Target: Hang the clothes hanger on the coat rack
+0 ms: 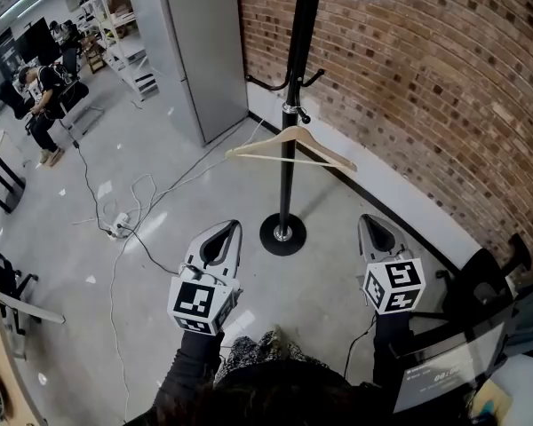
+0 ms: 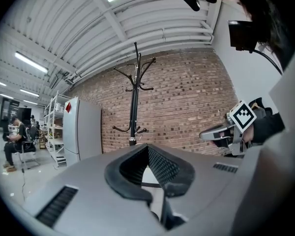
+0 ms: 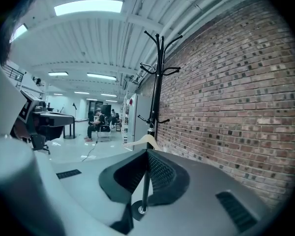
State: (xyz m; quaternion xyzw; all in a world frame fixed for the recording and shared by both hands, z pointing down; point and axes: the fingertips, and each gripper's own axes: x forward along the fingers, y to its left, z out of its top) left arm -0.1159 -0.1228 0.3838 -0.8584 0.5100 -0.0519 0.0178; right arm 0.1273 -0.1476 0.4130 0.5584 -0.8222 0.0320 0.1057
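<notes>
While left gripper (image 1: 235,224) and right gripper (image 1: 365,219) hold fingers (image 3: 162,171) together, hanger (image 1: 290,146) on coat rack (image 1: 288,193), grey floor (image 1: 160,149), brick wall (image 1: 426,78)

No lettering is legible; the print on the small screen (image 1: 444,375) is too blurred.

A red brick wall (image 1: 426,78) with a pale baseboard runs along the right of the grey concrete floor (image 1: 62,264). A tall grey metal cabinet (image 1: 200,51) stands against it, with white shelving (image 1: 115,20) beyond. Loose cables (image 1: 147,189) trail across the floor to a power strip (image 1: 120,229), and a seated person (image 1: 40,105) is at far left.
</notes>
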